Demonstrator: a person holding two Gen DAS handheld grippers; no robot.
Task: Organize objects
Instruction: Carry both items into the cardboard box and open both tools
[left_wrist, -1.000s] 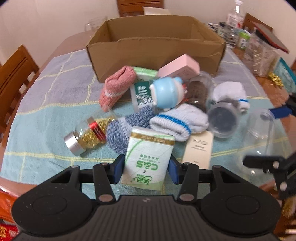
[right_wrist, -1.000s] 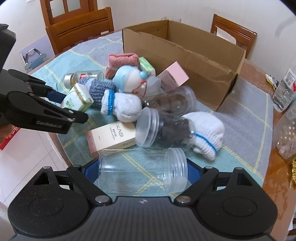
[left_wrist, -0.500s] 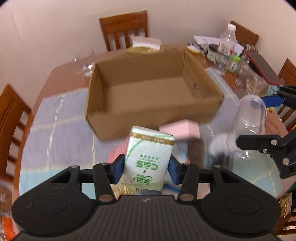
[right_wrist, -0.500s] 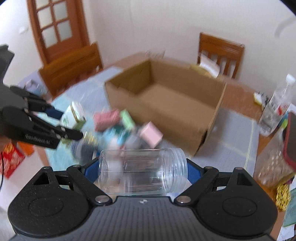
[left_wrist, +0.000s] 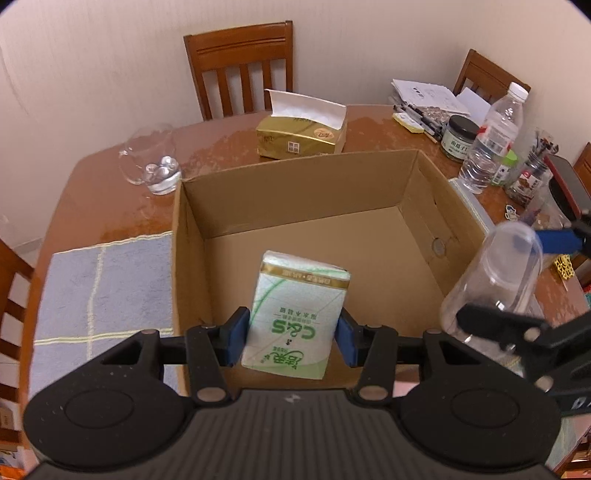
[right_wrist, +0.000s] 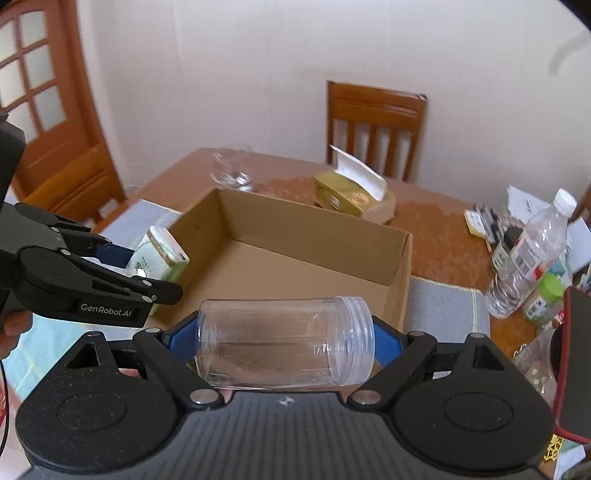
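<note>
- The wooden counter (left_wrist: 92, 184) fills the scene, with a blue-grey checked cloth (left_wrist: 107, 288) spread over its near-left part and running under the box.
- On it sits the open cardboard box (left_wrist: 369, 192), flaps up, its brown floor bare in both views.
- A wooden chair (left_wrist: 240, 70) stands behind the counter, against the wall.
- Just past the box's far wall rests a gold tissue box (left_wrist: 303, 138) with a white sheet poking up.
- To the far left of the box there's a clear glass jug (left_wrist: 147, 162); off to the right, a plastic water bottle (left_wrist: 495, 144) stands among small jars and papers.
- The right claw (right_wrist: 284, 343) is clamped on a clear plastic jar (right_wrist: 284, 339), lying sideways between the blue pads, open threaded mouth to the right, held in the air at the box's near right edge.
- The left claw (left_wrist: 291, 332) is clenched on a green-and-white tissue pack (left_wrist: 295, 310), gripped by its sides and held over the near side of the box, above its floor.
- From the right wrist view, that pack (right_wrist: 159, 254) shows at the box's left wall, well apart from the jar.
</note>
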